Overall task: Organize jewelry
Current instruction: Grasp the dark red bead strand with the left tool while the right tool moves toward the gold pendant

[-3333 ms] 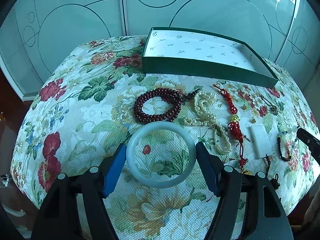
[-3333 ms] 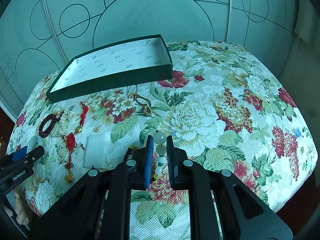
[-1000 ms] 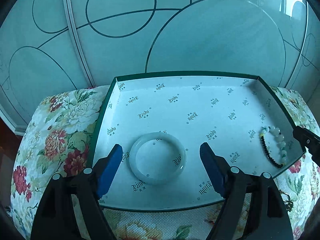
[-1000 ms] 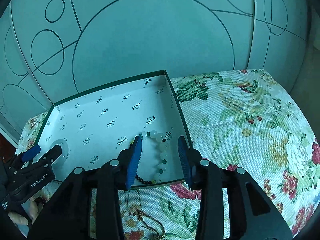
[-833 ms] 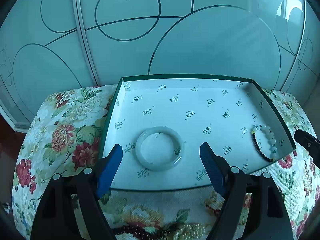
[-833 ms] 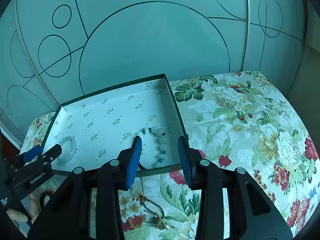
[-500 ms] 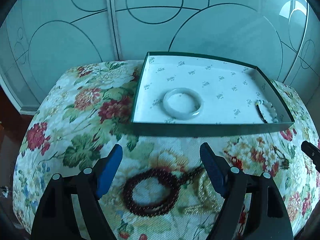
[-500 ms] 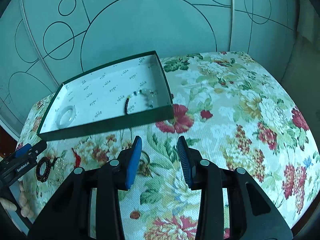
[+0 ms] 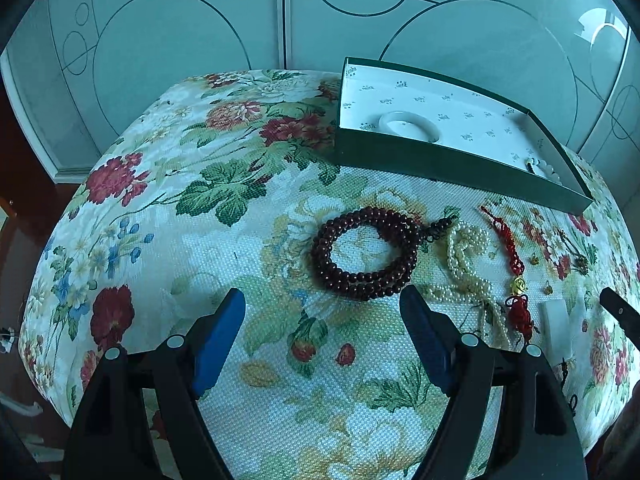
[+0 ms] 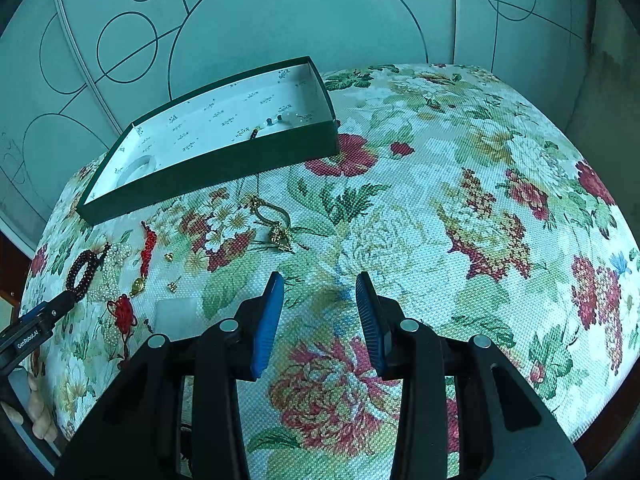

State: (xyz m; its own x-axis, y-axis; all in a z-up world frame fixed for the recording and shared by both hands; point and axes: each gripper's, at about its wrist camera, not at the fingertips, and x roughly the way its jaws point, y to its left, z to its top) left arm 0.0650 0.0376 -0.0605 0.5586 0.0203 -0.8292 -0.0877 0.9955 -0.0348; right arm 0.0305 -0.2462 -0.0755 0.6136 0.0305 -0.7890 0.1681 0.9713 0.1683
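Both the left gripper (image 9: 322, 314) and the right gripper (image 10: 319, 298) hung empty, jaws spread. The dark bead loop (image 9: 366, 259) lay just beyond the left gripper, near the box (image 9: 452, 162). It looked limp and light, likely to sag, so pinching across its doubled strands seemed best.

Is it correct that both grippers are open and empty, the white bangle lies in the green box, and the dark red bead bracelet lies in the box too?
Not quite. In the left wrist view, the dark red bead bracelet lies on the floral cloth, outside the green box. The white bangle is inside, and the left gripper and right gripper are open and empty.
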